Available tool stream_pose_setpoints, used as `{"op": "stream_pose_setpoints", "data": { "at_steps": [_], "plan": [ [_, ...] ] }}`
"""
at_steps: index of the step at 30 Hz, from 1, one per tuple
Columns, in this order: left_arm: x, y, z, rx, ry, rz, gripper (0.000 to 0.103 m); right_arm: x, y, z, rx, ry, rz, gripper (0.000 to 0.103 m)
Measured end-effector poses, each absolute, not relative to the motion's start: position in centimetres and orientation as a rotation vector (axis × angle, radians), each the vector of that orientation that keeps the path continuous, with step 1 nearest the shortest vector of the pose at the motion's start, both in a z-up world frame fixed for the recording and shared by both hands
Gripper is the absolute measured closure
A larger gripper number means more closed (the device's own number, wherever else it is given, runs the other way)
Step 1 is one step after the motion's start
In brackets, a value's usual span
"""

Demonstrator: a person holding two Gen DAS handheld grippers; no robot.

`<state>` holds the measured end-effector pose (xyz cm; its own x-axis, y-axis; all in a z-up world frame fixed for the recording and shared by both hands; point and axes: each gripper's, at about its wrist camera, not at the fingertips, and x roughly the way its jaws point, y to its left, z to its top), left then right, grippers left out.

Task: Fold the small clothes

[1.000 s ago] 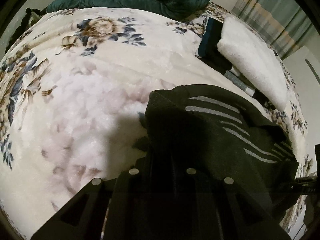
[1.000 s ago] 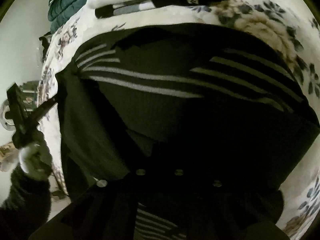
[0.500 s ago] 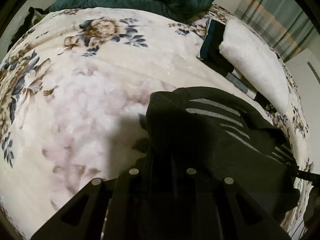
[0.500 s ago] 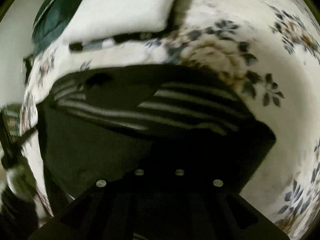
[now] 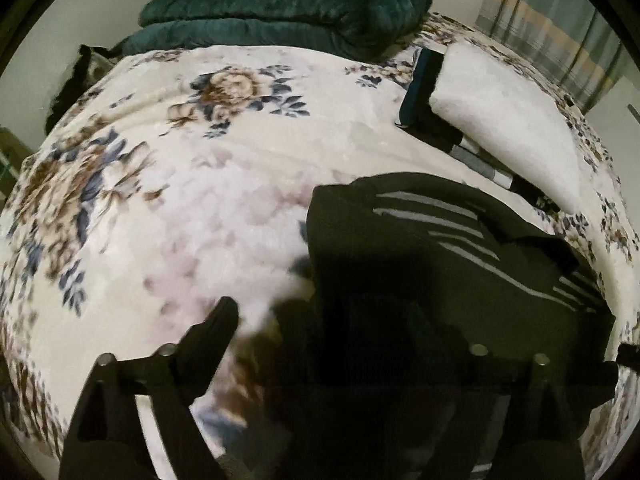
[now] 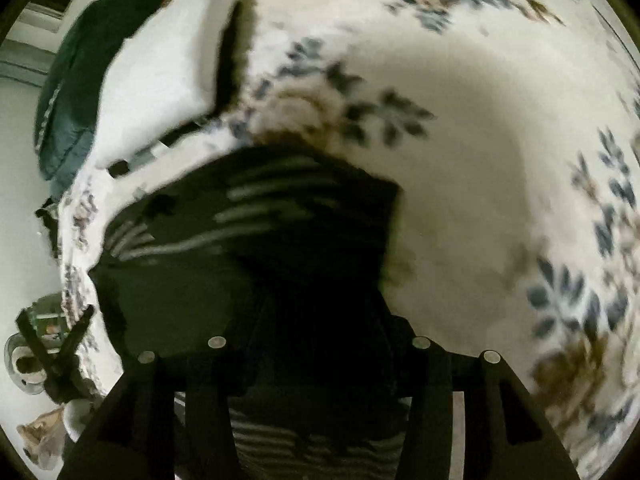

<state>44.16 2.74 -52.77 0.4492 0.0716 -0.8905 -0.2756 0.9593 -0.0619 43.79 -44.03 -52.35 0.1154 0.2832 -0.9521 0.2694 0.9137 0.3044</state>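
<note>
The black garment with thin grey stripes lay bunched and partly folded on the floral blanket. The left gripper had just spread wide, its pads off the cloth. The right gripper had also just been opening; I could not tell if it gripped.

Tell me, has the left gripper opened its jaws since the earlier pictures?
Yes. The left gripper has just been opening: one finger now stands out over the floral blanket, beside the black garment.
</note>
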Motion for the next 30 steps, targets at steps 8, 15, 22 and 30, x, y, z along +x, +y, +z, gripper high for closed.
{"op": "stream_pose_setpoints", "data": {
  "at_steps": [8,15,22,30],
  "plan": [
    [40.8,0.7,-53.2,-0.222,1.093,0.31,0.016,41.3,-42.9,-52.9,0.481,1.414,0.018,0.099],
    [40.5,1.3,-54.0,-0.247,1.096,0.308,0.016,39.2,-45.6,-53.6,0.463,1.449,-0.075,0.097],
    [38.0,-0.8,-51.6,-0.207,1.09,0.256,0.016,35.9,-45.4,-52.7,0.51,1.499,-0.082,0.021],
    [28.7,-12.4,-50.4,-0.11,1.192,0.104,0.016,31.4,-48.1,-48.5,0.495,1.539,-0.002,0.018]
  ]
}}
